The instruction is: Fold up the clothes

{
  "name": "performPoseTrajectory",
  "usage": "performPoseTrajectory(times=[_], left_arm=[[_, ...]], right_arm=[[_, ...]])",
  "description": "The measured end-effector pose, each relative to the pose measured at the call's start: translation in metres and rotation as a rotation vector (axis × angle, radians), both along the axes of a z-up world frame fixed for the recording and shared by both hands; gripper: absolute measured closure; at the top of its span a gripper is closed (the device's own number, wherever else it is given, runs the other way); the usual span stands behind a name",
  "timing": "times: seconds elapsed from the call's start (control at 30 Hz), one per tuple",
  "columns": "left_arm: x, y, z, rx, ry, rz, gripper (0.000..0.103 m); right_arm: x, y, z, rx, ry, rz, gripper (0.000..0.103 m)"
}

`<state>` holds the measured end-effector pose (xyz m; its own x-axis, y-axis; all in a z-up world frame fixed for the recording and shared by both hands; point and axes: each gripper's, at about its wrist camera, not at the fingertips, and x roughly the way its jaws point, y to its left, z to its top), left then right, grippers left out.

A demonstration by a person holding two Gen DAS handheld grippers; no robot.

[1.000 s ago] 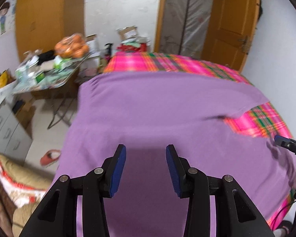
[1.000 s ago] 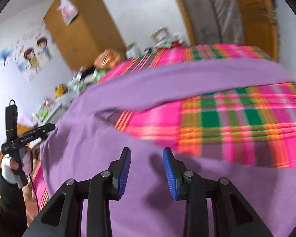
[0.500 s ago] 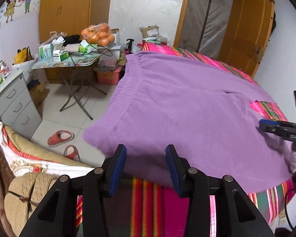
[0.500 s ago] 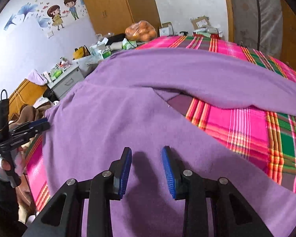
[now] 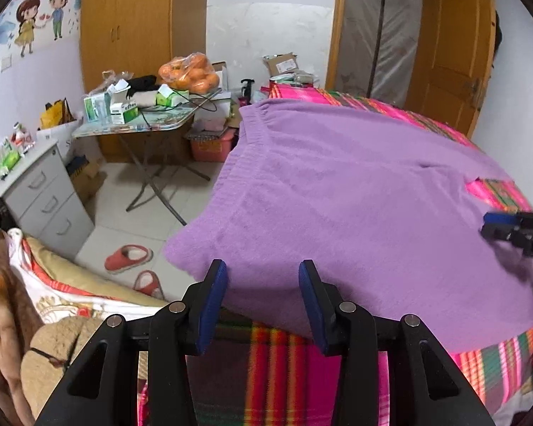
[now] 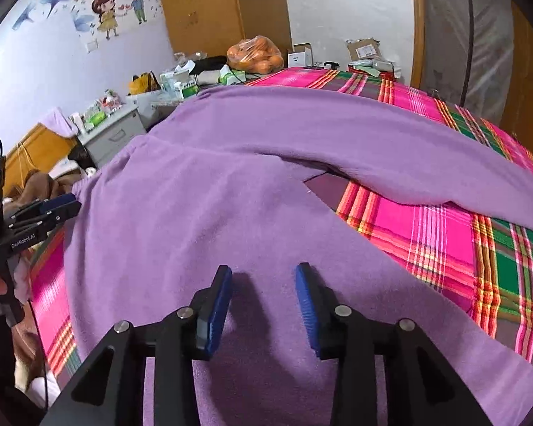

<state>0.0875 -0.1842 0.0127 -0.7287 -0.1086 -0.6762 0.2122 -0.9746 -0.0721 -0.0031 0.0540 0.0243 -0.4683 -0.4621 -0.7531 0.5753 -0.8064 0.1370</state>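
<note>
The purple garment (image 5: 355,191), what looks like a fleece pair of trousers, lies spread flat over the plaid bedcover (image 6: 426,234), and it is the landmark for everything here. Its far side spills past the bed edge toward the tiled floor (image 5: 124,213); my judgement is that a tug toward that side could slide the whole piece off, since the fleece looks heavy and loose. Beyond that overhang stand a folding table (image 5: 138,124) piled with boxes and a bag of oranges (image 5: 190,71), a grey drawer unit (image 5: 46,198) and slippers (image 5: 128,257), so there is little free room past the garment on that flank. On the opposite flank the cover is bare between the two legs and beyond them, giving open space to carry a fold across. The left gripper (image 5: 263,291) hovers just above the garment's near hem, jaws apart, nothing between them. The right gripper (image 6: 263,287) hangs over the nearer leg with its jaws closing, no cloth yet between them as far as I can see; closing too high would pinch air or only the top layer, leaving the fold crooked.
</note>
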Motion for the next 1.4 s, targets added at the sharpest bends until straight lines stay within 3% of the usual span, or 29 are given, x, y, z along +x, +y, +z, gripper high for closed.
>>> performPoseTrajectory(times=[0.07,0.33,0.43,0.57,0.9,1.23,1.4], left_arm=[[-0.001,0.006,0.007,-0.004,0.013,-0.004,0.059],[-0.030,0.047,0.025,-0.030,0.017,-0.092,0.059],[-0.045,0.065,0.025,-0.028,0.006,-0.112,0.059],[-0.057,0.086,0.024,-0.028,0.004,-0.115,0.059],[-0.092,0.114,0.019,-0.077,-0.076,-0.069,0.059],[-0.114,0.124,0.001,-0.068,-0.142,-0.054,0.058],[-0.114,0.118,0.001,-0.043,-0.127,-0.059,0.058]], right_arm=[[0.002,0.015,0.002,-0.019,0.011,-0.045,0.100],[0.015,0.095,0.017,-0.028,0.092,-0.196,0.092],[0.006,0.121,0.004,-0.034,0.029,-0.272,0.091],[-0.010,0.145,-0.006,-0.139,-0.073,-0.325,0.095],[-0.014,0.148,-0.009,-0.162,-0.084,-0.325,0.095],[-0.010,0.139,-0.008,-0.093,-0.051,-0.325,0.095],[-0.010,0.142,-0.008,-0.102,-0.056,-0.325,0.095]])
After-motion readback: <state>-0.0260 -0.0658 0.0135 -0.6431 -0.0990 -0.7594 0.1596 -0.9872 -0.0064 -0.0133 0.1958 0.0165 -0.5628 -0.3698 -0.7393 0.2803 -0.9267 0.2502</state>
